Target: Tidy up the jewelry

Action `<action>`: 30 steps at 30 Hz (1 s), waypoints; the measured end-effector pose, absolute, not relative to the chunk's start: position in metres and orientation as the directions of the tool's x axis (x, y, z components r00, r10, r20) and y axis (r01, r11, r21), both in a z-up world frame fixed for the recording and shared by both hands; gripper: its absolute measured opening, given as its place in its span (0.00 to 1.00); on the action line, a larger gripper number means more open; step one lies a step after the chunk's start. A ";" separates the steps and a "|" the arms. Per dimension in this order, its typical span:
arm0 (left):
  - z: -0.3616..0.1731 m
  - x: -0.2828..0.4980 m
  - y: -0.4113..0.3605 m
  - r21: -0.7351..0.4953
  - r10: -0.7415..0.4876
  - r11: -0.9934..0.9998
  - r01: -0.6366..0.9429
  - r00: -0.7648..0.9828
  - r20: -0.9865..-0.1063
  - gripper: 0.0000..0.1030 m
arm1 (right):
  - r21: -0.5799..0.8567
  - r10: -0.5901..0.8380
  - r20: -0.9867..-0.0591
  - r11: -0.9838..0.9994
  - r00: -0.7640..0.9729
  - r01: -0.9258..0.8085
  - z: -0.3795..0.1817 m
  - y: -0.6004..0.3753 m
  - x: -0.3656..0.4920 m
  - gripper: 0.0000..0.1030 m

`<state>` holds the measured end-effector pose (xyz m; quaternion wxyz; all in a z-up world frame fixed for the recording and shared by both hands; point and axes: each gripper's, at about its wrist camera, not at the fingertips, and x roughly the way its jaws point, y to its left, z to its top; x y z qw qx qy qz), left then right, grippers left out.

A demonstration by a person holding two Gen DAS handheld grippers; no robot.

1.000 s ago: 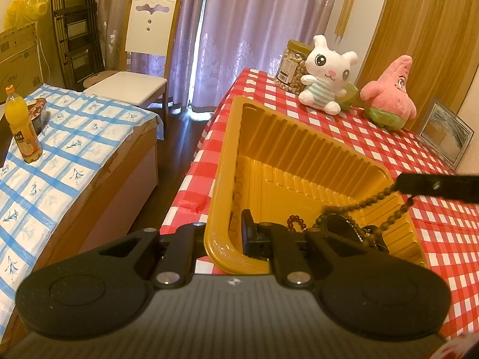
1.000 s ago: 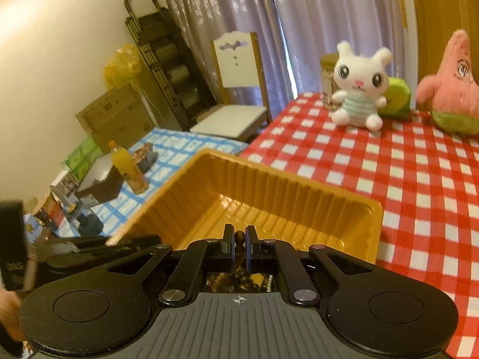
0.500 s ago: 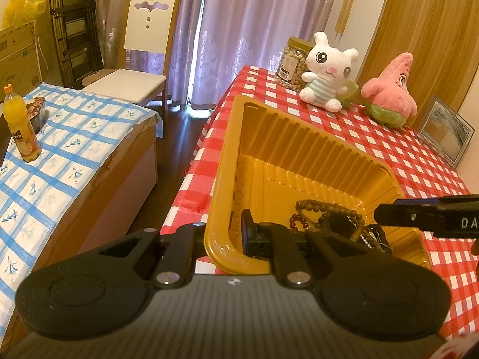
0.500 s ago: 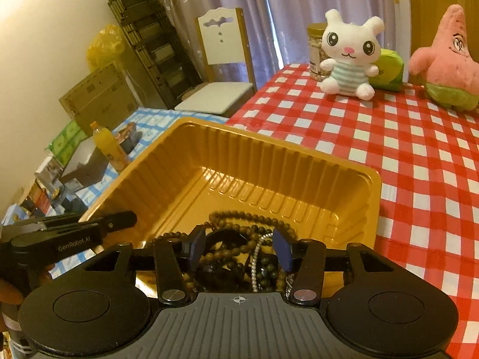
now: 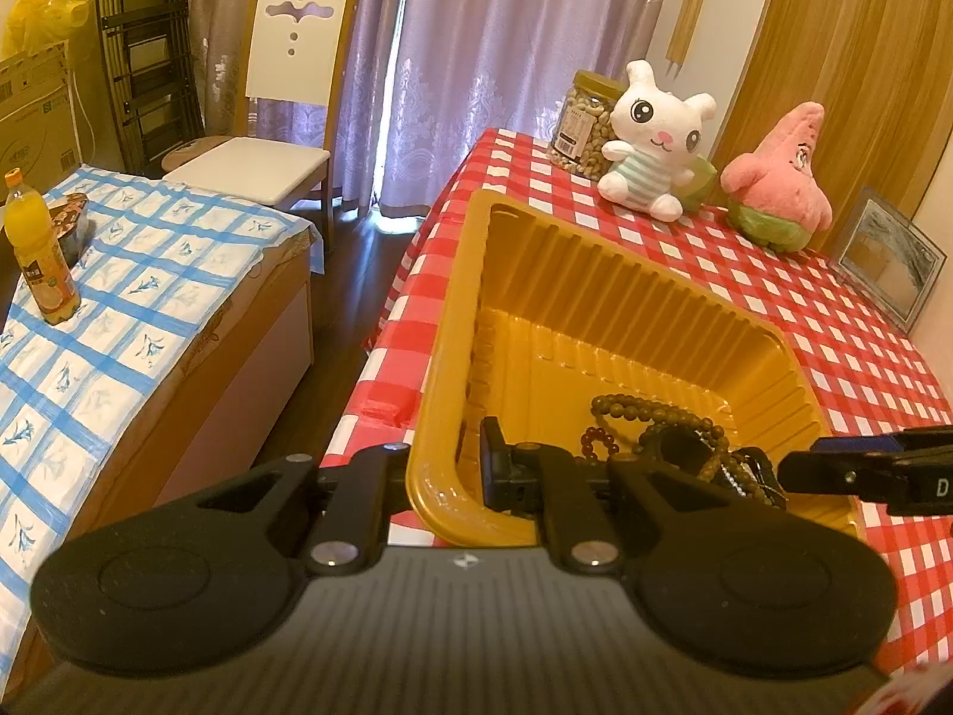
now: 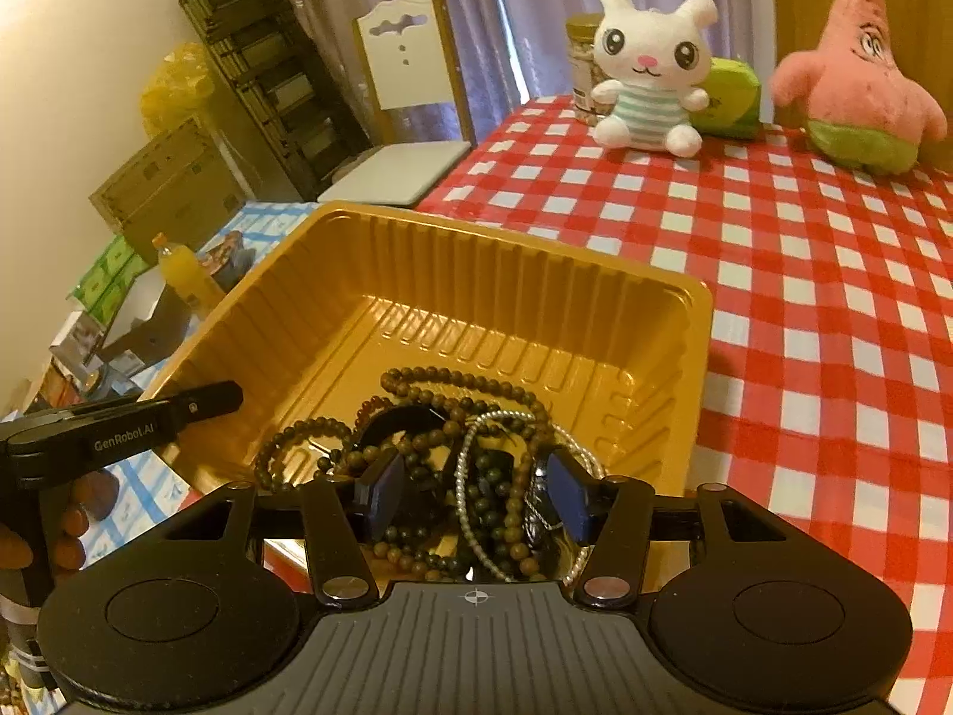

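A golden plastic tray [image 5: 595, 298] [image 6: 476, 262] stands at the left edge of the red checked table [image 5: 834, 322]. My left gripper [image 5: 444, 476] is shut on the tray's near corner wall, one finger inside and one outside. Several bead strings and bracelets [image 6: 452, 435] [image 5: 667, 435] lie heaped in the tray's near part. My right gripper [image 6: 473, 491] hangs just above the heap, its jaws opening, with the beads below them and nothing pressed by the blue pads [image 6: 381, 491]. In the left wrist view the right gripper [image 5: 798, 468] juts in from the right.
At the table's far end sit a white plush rabbit [image 6: 646, 77], a pink star plush [image 6: 857, 89], a jar of nuts [image 5: 581, 119] and a picture frame [image 5: 893, 262]. Left of the table are a low bench with a blue cloth [image 5: 119, 298], an orange bottle [image 5: 39, 256] and a chair [image 5: 280, 119].
My right gripper opened and let go of the brown bead string, which dropped onto the heap in the tray. The left gripper kept its hold on the tray wall.
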<state>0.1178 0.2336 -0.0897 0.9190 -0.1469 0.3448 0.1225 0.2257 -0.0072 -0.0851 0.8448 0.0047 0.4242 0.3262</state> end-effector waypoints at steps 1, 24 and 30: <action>-0.090 0.118 0.234 -0.186 0.123 0.927 -0.326 0.732 -0.671 0.10 | 0.283 0.552 -0.714 0.790 0.430 -0.544 -0.085 -0.008 0.225 0.53; -0.119 0.135 0.267 -0.191 0.116 0.914 -0.357 0.683 -0.721 0.42 | 0.283 0.510 -0.712 0.838 0.483 -0.468 -0.082 -0.012 0.210 0.57; -0.111 0.126 0.278 -0.189 0.121 0.912 -0.365 0.678 -0.725 0.51 | 0.296 0.502 -0.694 0.853 0.517 -0.430 -0.078 -0.020 0.206 0.58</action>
